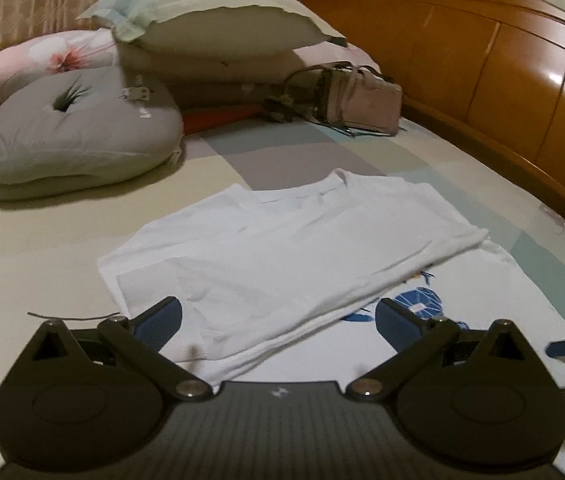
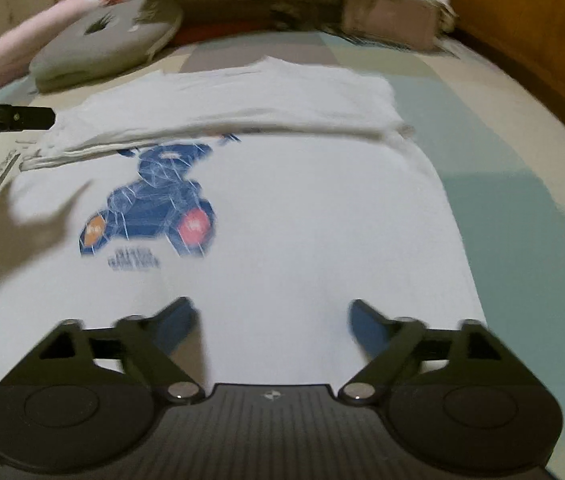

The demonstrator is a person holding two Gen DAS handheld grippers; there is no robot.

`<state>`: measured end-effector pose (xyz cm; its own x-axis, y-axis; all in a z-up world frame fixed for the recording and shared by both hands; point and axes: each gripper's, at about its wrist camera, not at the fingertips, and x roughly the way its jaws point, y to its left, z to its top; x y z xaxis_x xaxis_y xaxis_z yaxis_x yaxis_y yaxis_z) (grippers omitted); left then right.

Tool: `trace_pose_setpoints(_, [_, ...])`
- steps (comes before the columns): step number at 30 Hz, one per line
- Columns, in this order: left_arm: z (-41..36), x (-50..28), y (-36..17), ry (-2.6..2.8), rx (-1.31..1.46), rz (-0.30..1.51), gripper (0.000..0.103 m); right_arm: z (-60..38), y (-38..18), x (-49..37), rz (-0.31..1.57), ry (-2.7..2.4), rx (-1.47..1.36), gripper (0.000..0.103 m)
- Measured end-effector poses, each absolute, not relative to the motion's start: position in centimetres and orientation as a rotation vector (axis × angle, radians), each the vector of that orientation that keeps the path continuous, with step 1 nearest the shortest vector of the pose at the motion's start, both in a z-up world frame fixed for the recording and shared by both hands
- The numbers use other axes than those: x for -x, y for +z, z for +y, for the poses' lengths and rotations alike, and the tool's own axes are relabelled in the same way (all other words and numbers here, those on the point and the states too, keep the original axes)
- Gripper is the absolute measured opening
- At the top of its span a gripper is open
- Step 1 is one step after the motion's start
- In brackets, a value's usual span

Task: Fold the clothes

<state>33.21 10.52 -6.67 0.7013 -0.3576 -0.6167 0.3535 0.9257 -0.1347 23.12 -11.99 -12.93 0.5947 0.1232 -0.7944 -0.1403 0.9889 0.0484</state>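
**Ana:** Both grippers are spread wide with nothing between the pads. The left gripper hangs over the near folded edge of the shirt; the right gripper hangs over the flat, unfolded part.

**Ben:** So where does the shirt lie?

**Ana:** Mid-bed, on the patchwork sheet, collar toward the headboard, well clear of the grey cushion and the bag at the head end.

**Ben:** And its look?

**Ana:** White, thin, soft. One side is already folded over into a long band of several layers, and that band half covers the blue print. The rest lies fairly smooth, print up, with orange and red spots in it.

**Ben:** Next step, you'd guess?

**Ana:** Probably the other side or the hem gets folded. I'd take an edge with each gripper at matching points, pinch only the layers meant to move, lift low and lay them over evenly so the band stays square. Thin cloth slips and drags, so a shallow bite could lose it, and a fast pull would likely shift the finished fold.
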Motion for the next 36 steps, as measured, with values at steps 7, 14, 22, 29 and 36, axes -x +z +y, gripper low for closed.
trace_pose_setpoints(7, [8.0, -31.0, -5.7, -0.522, -0.075, 0.661, 0.102, -10.4, -11.4, -20.8, 0.890, 0.187, 0.121, 0.101])
trace_pose_setpoints(14, [7.8, -30.3, -5.1, -0.521, -0.082, 0.634, 0.102, -5.3, -10.0, -26.5, 0.777, 0.331, 0.221, 0.101])
trace_pose_setpoints(22, [8.4, -30.9, -5.3, -0.509, -0.051, 0.650, 0.102, -6.9, -12.9, -25.7, 0.839, 0.315, 0.145, 0.103])
trace_pose_setpoints(29, [8.0, -30.5, -5.0, -0.509, -0.068, 0.635, 0.102, -7.8, -12.9, -16.9, 0.860, 0.324, 0.157, 0.103])
trace_pose_setpoints(36, [7.2, -29.8, -4.6, -0.527, -0.102, 0.612, 0.102, -5.9, -10.7, -16.0, 0.828, 0.386, 0.140, 0.103])
